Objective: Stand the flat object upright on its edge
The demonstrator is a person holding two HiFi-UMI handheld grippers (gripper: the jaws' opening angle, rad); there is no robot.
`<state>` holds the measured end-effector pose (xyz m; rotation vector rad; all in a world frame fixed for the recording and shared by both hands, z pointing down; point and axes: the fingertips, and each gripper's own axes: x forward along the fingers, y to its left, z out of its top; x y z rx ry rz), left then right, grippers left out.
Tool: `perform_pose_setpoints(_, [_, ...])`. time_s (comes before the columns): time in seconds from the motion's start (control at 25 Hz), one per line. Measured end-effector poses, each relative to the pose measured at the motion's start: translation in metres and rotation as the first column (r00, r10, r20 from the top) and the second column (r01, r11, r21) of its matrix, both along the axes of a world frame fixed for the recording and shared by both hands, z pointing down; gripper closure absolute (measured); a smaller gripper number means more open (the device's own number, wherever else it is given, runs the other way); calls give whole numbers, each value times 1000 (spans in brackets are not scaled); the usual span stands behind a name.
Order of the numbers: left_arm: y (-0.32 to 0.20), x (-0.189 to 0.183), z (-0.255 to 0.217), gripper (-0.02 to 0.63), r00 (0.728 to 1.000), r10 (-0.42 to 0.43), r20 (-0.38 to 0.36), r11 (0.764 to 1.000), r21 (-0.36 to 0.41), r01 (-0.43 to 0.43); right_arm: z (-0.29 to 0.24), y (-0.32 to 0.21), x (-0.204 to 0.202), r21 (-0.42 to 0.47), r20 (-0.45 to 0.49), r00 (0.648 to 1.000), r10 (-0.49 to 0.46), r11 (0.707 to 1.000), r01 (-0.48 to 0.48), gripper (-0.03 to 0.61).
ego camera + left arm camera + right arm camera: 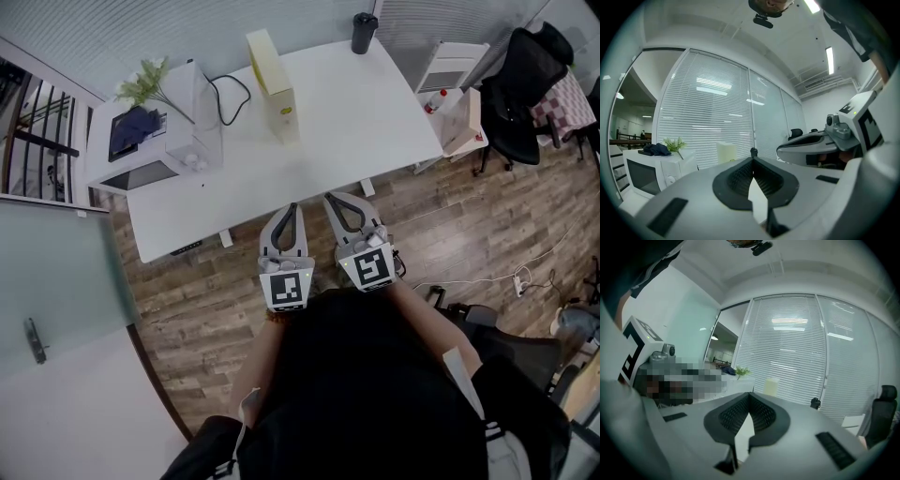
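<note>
The pale yellow flat box [273, 86] stands upright on a narrow edge on the white table [356, 112], towards its far side; its broad faces are vertical and nothing touches it. The left gripper [290, 208] and the right gripper [330, 199] hang side by side at the table's near edge, above the wooden floor [469, 234], well apart from the box; both point towards it, and it lies beyond their tips. In the left gripper view the jaws are clenched tip to tip with nothing between the pads, and the box shows small just left of where they meet; in the right gripper view the jaws are likewise pressed together and empty, with the box just right of their tip. A white microwave [150, 150] sits on the table's left end with a green plant [145, 82] on top; a dark tumbler [364, 33] stands at the far right corner; a black office chair [525, 84] stands off to the right.
</note>
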<state>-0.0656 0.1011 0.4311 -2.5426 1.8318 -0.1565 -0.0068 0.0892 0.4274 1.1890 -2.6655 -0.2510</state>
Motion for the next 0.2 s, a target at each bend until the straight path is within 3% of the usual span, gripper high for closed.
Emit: perform_pose_setpoints(0.2, [-5,0,1,607,1000,-7,-3,1000,4,7,1,-3,-2,-6,-1,1000,-16,1000,16,574])
